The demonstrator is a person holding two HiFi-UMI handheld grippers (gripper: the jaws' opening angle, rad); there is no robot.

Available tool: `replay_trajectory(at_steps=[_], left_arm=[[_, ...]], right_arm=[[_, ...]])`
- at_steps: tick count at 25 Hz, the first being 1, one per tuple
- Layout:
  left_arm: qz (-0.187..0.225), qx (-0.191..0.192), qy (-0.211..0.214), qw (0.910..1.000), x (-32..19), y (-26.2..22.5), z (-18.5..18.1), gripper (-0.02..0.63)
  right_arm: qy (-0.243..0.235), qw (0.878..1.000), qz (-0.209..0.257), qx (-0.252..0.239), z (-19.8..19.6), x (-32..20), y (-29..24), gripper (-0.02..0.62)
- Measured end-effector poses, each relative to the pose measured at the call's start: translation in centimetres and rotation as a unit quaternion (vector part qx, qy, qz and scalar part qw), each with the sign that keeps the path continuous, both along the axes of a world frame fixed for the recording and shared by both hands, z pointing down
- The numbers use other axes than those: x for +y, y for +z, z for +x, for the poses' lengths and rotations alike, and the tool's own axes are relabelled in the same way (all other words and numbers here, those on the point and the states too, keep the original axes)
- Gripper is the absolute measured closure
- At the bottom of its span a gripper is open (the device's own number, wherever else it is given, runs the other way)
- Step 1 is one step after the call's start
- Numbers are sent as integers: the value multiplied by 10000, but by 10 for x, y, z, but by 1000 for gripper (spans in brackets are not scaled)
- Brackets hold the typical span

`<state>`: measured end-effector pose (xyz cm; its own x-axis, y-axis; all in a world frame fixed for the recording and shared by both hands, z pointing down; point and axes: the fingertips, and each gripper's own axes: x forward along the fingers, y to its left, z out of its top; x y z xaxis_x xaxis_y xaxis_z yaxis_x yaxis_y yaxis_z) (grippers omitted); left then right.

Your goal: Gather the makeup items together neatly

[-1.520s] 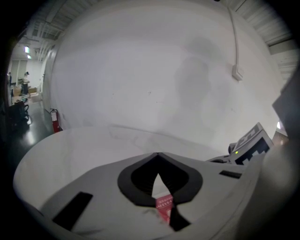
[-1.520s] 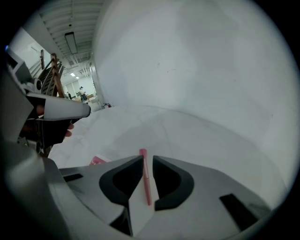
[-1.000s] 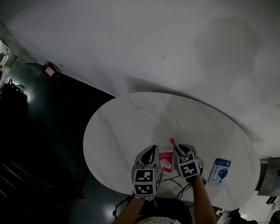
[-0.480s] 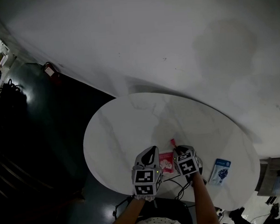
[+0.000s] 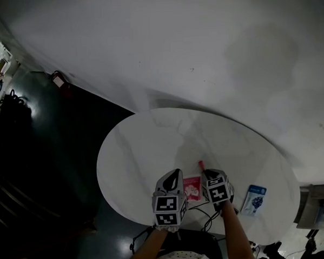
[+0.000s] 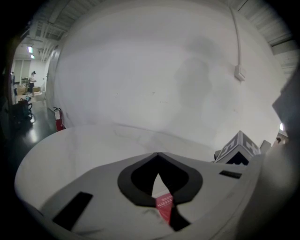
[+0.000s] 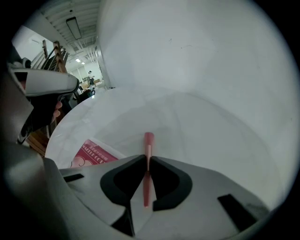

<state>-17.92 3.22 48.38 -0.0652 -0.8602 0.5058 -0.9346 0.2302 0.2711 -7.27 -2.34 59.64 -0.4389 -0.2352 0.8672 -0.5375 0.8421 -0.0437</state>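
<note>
- Pink stick (image 7: pixel 148 139): our right claw (image 7: pixel 147 157), just closing, is pinching it; we are likely lifting it next.
- Our left claw (image 6: pixel 158 154) is hanging shut, empty.

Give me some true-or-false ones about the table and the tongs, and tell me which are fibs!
1. The right tongs have a pink stick between them. True; they have just been closing on it.
2. The table is square. False: it is round and white.
3. A blue packet lies on the table to the right of the right tongs. True.
4. The red packet sits on top of the blue packet. False: they lie apart, with the red one between the two grippers.
5. The left tongs are wide open. False: they are shut.
</note>
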Motion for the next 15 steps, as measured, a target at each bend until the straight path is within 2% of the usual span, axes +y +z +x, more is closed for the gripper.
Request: replay_trajectory(at_steps=[15], left_arm=[[24, 30, 48, 10000, 0, -2, 5, 575]], right_arm=[[264, 9995, 183, -69, -4, -6, 2, 528]])
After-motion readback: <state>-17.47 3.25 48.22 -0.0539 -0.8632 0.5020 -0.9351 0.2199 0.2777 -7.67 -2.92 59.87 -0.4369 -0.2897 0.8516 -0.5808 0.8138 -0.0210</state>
